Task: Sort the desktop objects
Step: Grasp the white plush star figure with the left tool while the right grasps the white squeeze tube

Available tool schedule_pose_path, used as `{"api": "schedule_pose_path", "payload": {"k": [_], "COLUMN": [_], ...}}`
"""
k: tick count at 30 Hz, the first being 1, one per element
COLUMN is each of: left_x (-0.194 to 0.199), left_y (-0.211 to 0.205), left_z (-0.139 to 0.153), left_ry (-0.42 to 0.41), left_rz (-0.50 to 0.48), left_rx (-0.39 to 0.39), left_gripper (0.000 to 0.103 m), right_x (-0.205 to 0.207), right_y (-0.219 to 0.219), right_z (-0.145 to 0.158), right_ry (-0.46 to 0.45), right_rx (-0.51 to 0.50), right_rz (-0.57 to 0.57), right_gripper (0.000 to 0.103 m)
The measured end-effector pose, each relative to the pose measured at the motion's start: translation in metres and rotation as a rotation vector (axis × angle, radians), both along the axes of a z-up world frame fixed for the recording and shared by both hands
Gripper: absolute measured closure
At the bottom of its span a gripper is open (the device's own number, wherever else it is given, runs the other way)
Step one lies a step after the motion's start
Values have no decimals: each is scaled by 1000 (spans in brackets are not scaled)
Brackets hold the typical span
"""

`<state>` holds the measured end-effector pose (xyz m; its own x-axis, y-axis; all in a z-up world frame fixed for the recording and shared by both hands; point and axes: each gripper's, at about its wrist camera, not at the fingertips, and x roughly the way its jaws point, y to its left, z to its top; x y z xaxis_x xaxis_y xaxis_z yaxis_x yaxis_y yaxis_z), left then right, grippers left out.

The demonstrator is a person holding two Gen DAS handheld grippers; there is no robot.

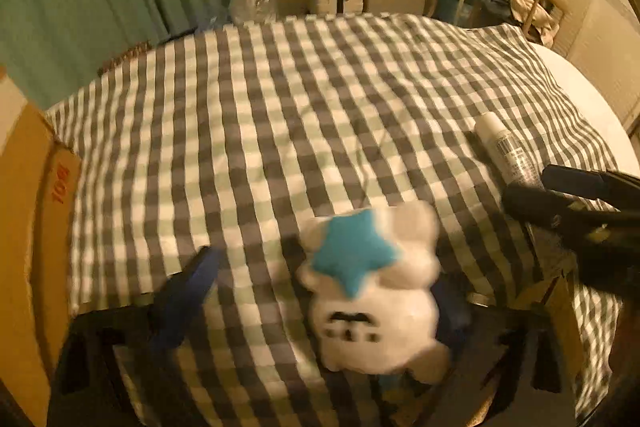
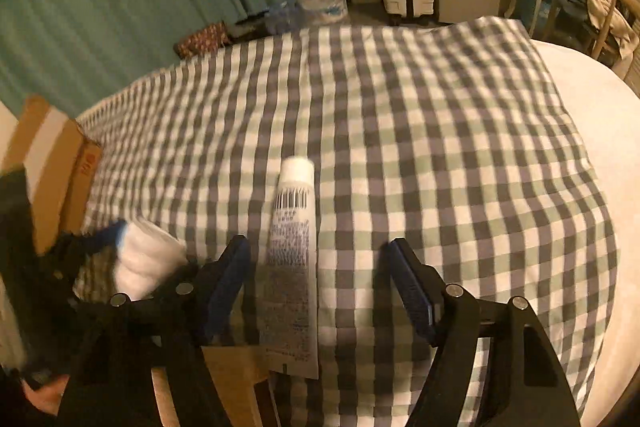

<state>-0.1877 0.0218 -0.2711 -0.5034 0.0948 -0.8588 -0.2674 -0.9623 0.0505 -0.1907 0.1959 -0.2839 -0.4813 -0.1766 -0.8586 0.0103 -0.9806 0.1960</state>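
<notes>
A white plush toy (image 1: 372,291) with a blue star on it lies on the checked cloth (image 1: 280,107) near the front edge. My left gripper (image 1: 320,291) stands open around it: the left pad (image 1: 192,291) is clear of the toy, and the right finger is mostly hidden behind it. A white tube (image 2: 294,247) with a barcode lies lengthwise on the cloth to the toy's right. My right gripper (image 2: 320,267) is open over the tube. The tube lies close to the left pad (image 2: 228,275) and well apart from the right pad (image 2: 408,279).
A large cardboard box (image 1: 32,227) stands at the left edge of the cloth. A smaller cardboard piece (image 2: 232,379) shows under the tube's near end. The bare white tabletop (image 2: 592,147) curves past the cloth on the right. A curtain, a suitcase and furniture stand behind.
</notes>
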Motion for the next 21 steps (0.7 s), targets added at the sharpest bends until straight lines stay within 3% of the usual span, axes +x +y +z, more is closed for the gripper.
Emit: {"api": "schedule_pose_path", "payload": {"k": [1,2,3,5,6,13,21], "left_x": [2,5,7,13,16,23,46], "left_y": [1,2,3,2,1,-10,-8], "left_z": [3,7,10,12,12,33,78], "left_ry": [4,5,8,3,-2,11,64], "left_rz": [-14,-30,-37,-53,-51,-7,-9], "left_rx": [7,15,8,19,27,32,11], "left_gripper": [47,52,52,52,52,52,52], "right_x": [1,-2,-1,2,3,23,70], "right_y": [-5,-7,-9,-10,-9,6,12], "right_z": [-2,-3,-4,-5,-4,12,69], "right_ry": [1,-2,-4,-3,-4,0,122], "right_rx": [41,76,106,127,127,71,37], "right_rz": [14,20,23,12,0,-77,-145], "right_gripper": [35,41,45,71,77,78,78]}}
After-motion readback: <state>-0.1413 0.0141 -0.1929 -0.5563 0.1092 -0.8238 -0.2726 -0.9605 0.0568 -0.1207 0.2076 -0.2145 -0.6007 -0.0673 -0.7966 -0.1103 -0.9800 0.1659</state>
